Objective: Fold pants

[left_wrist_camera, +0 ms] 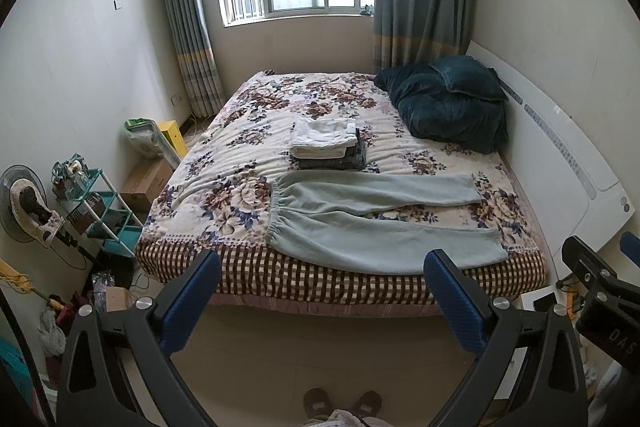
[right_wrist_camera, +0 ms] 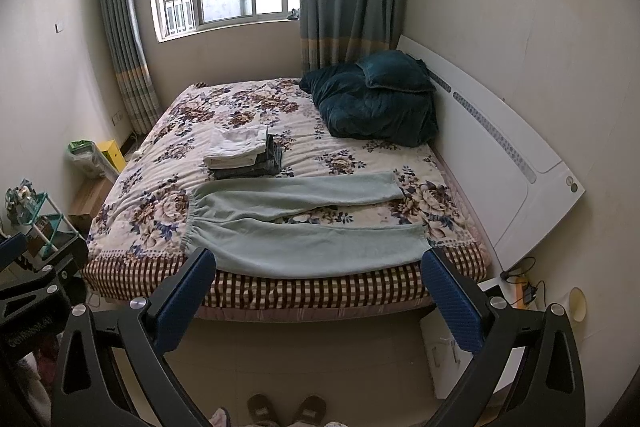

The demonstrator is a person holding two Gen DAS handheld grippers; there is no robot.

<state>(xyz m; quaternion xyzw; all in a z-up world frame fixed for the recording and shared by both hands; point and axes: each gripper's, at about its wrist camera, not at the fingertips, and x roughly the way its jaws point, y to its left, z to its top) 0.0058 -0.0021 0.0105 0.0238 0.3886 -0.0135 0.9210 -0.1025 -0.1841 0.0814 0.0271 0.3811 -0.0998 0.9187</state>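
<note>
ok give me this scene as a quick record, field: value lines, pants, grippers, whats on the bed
pants: light green pants lying unfolded across the near part of the bed, waistband to the left, legs spread apart to the right
left gripper: left gripper open, off the bed, holding nothing
right gripper: right gripper open, off the bed, holding nothing
bed: floral blanket on top
folded stack: folded clothes just behind the pants, white on top, dark below
bedding: dark teal quilt at the far right by the headboard
task state: no fold made yet
</note>
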